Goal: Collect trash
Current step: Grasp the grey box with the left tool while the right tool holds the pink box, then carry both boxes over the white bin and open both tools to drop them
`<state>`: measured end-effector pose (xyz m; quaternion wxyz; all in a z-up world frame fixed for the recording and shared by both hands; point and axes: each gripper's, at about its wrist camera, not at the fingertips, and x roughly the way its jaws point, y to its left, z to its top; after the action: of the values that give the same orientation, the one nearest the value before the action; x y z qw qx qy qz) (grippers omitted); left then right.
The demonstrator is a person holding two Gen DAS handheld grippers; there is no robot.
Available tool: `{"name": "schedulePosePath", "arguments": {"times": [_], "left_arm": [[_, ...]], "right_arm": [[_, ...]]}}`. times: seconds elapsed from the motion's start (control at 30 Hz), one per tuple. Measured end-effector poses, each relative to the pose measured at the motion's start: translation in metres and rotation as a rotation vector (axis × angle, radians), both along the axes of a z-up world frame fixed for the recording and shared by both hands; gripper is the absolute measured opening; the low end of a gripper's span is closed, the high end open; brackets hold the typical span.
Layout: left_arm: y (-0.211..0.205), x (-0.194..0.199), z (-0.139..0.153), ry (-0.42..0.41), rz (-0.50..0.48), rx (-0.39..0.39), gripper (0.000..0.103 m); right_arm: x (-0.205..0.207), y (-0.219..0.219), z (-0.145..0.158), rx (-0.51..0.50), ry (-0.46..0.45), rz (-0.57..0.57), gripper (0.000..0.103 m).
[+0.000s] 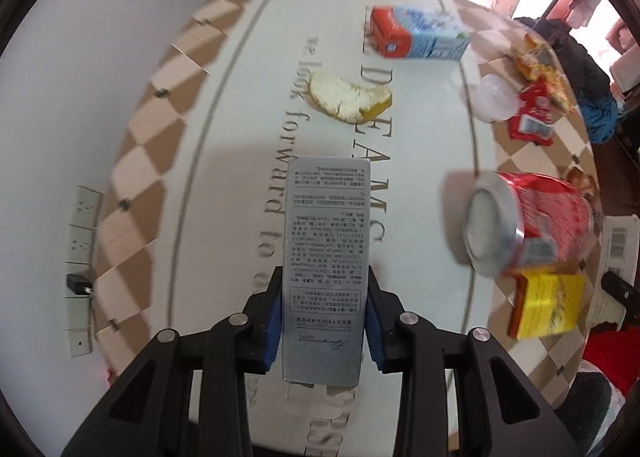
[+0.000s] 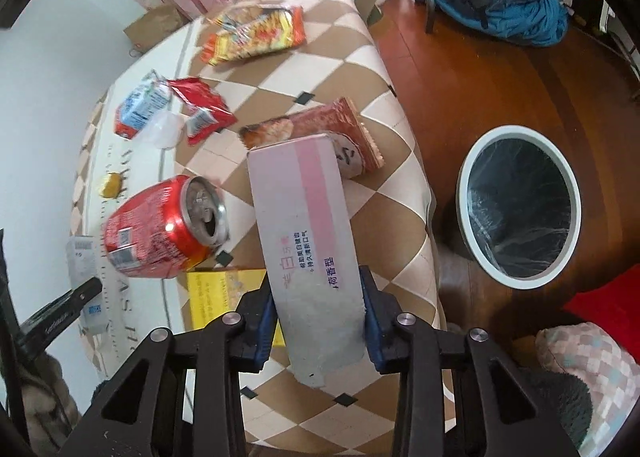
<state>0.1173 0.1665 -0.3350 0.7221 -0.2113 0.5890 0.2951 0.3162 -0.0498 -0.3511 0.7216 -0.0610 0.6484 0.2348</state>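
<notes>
In our left gripper [image 1: 324,321] we hold a grey box [image 1: 326,257], the blue pads clamped against its two long sides. Its long axis runs straight ahead along the fingers, toward 12 o'clock, with the printed face up and the far end out over the white middle of the table [image 1: 240,137].

Our right gripper [image 2: 320,321] is closed on a pink box [image 2: 306,233] the same way, pads on both long sides. That box also runs forward along the fingers, tilted slightly so its far end points toward 11 o'clock, over the checkered edge of the table.

At 3 o'clock in the right wrist view a white bin [image 2: 520,205] stands on the wooden floor, just beside the table edge. It is lined with a clear bag, and we cannot make out anything inside it.

On the table a red can [image 2: 160,229] lies on its side at 9 o'clock from the pink box, its opened top turned toward the box. A yellow box [image 2: 224,297] sits just below the can. Further off at 11 o'clock lie a milk carton [image 2: 140,109], a red wrapper [image 2: 204,105] and an orange snack bag [image 2: 256,37]; a brown packet [image 2: 320,125] lies partly behind the pink box. In the left wrist view a piece of peel [image 1: 348,97] rests at 12 o'clock beyond the grey box.
</notes>
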Motion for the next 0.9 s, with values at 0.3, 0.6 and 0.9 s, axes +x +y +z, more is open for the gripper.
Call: {"name": "schedulePosePath", "arguments": {"times": [0.3,0.6,0.9], "left_arm": [[-0.054,0.000,0.086,-0.164,-0.069,0.069,0.031],[-0.150,0.093,0.134,-0.334,-0.261,-0.009,0.031],[-0.263,0.239,0.078,-0.291,-0.487,-0.223,0.031]], "right_arm": [[-0.024,-0.041,0.066,0.141,-0.077,0.008,0.038],[0.011,-0.146,0.133,0.213,-0.168,-0.106,0.038],[0.083,-0.264,0.091,0.092,-0.144,-0.276,0.038]]}}
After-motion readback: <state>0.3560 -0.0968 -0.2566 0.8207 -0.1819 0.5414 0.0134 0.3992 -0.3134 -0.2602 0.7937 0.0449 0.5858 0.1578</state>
